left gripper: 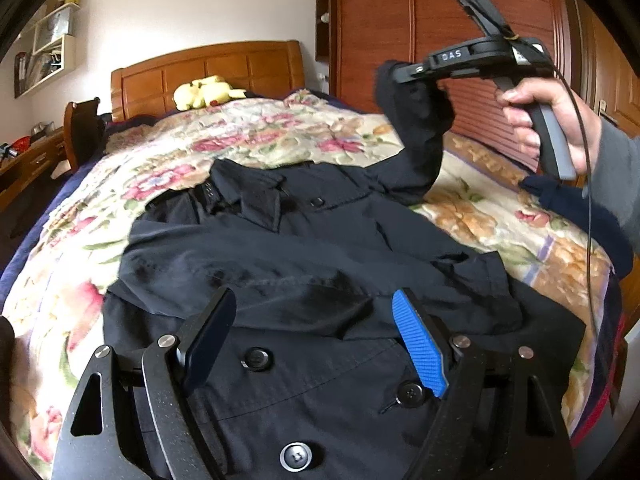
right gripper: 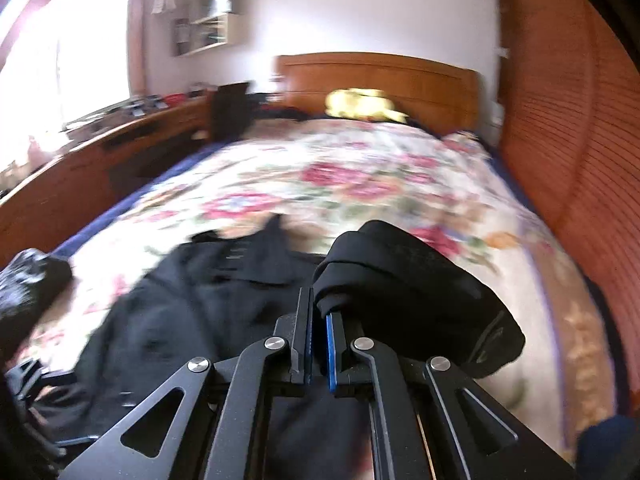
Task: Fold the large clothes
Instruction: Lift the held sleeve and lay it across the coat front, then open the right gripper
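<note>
A large black buttoned coat [left gripper: 304, 264] lies spread on the floral bedspread [left gripper: 280, 136]. My left gripper [left gripper: 316, 344] hovers open just over the coat's front, near its buttons, with nothing between its fingers. In the left wrist view my right gripper [left gripper: 394, 70] is raised at the upper right, shut on the end of the coat's right sleeve [left gripper: 420, 148], which hangs lifted off the bed. The right wrist view shows the same gripper [right gripper: 319, 312] with its jaws pressed together on the bunched black sleeve [right gripper: 400, 276], the coat's body [right gripper: 192, 304] lying below to the left.
A wooden headboard [left gripper: 208, 68] with a yellow plush toy [left gripper: 204, 92] stands at the far end of the bed. A tall wooden wardrobe [left gripper: 440, 20] runs along the right side, a desk [right gripper: 100, 148] and dark chair [left gripper: 82, 128] along the left. A person's hand [left gripper: 536, 116] grips the right gripper's handle.
</note>
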### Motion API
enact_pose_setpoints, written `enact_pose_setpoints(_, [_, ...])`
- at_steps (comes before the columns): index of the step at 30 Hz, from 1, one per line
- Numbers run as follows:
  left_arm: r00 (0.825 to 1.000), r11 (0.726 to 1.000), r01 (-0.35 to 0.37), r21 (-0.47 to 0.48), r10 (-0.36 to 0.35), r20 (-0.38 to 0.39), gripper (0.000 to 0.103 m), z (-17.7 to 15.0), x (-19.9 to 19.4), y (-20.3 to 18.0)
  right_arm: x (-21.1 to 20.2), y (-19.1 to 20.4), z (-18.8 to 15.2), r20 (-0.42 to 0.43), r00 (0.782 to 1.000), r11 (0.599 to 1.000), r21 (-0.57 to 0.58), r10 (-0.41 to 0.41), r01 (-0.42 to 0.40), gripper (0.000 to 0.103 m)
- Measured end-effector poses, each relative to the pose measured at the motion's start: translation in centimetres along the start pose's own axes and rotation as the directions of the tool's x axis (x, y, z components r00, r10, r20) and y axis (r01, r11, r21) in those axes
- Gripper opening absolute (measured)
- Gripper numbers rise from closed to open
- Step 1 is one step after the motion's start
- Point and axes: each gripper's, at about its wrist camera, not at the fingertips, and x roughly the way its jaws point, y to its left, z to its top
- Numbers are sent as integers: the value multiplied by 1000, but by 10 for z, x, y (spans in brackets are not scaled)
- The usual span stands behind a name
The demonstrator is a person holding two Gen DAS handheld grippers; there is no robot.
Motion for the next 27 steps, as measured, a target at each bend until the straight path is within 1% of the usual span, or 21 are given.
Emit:
enact_pose_setpoints(2, [1000, 1000, -5, -9, 5, 6, 81, 0, -6, 7, 1, 22, -5, -12, 999, 999, -12, 42, -43, 5])
enact_pose_setpoints(5, [1000, 1000, -14, -21, 14, 15, 81, -2, -14, 16, 10, 44, -19, -68, 994, 996, 0, 90, -91, 6])
enact_pose_setpoints(7, [999, 999, -24, -26, 25, 21, 81, -3, -20, 22, 16, 51, -27, -100, 988, 993, 3, 116, -116, 7])
enact_pose_setpoints(8, [999, 999, -29, -29, 29, 24, 81, -4, -22, 24, 22, 50, -26, -123, 984, 991, 0, 132, -133, 8])
enact_pose_setpoints(9, [999, 999, -35, -34, 36, 25, 81, -5, -24, 28, 24, 57, -31, -139, 981, 990, -13, 134, -137, 8])
enact_pose_setpoints(12, [998, 998, -44, -50, 46, 36, 81, -5, -30, 36, 23, 68, -31, -163, 977, 989, -38, 136, -144, 11])
enact_pose_setpoints(13, [998, 997, -46, -54, 48, 39, 81, -5, -31, 38, 36, 74, -22, -168, 976, 988, -36, 141, -149, 13])
enact_pose_setpoints(14, [998, 997, -47, -59, 50, 44, 81, -4, -33, 41, 37, 73, -21, -172, 975, 988, -32, 142, -150, 16])
enact_pose_setpoints(15, [997, 997, -46, -68, 50, 54, 81, -4, -35, 43, 42, 70, -19, -173, 976, 990, -30, 134, -141, 17])
enact_pose_setpoints(17, [997, 996, -49, -81, 53, 57, 81, -4, -35, 47, 36, 68, -21, -174, 979, 994, -21, 104, -110, 19])
enact_pose_setpoints(19, [997, 995, -52, -86, 57, 57, 81, -5, -36, 48, 35, 69, -27, -196, 974, 993, -7, 117, -120, 22])
enact_pose_setpoints(22, [997, 995, -55, -88, 60, 56, 81, -4, -34, 49, 34, 74, -38, -241, 964, 992, -26, 114, -124, 29])
enact_pose_setpoints(24, [997, 995, -58, -86, 63, 54, 81, -4, -32, 49, 36, 75, -49, -290, 948, 990, -25, 129, -142, 30])
enact_pose_setpoints(27, [997, 995, -62, -80, 65, 46, 81, -5, -29, 48, 42, 81, -63, -333, 934, 989, -32, 128, -147, 30])
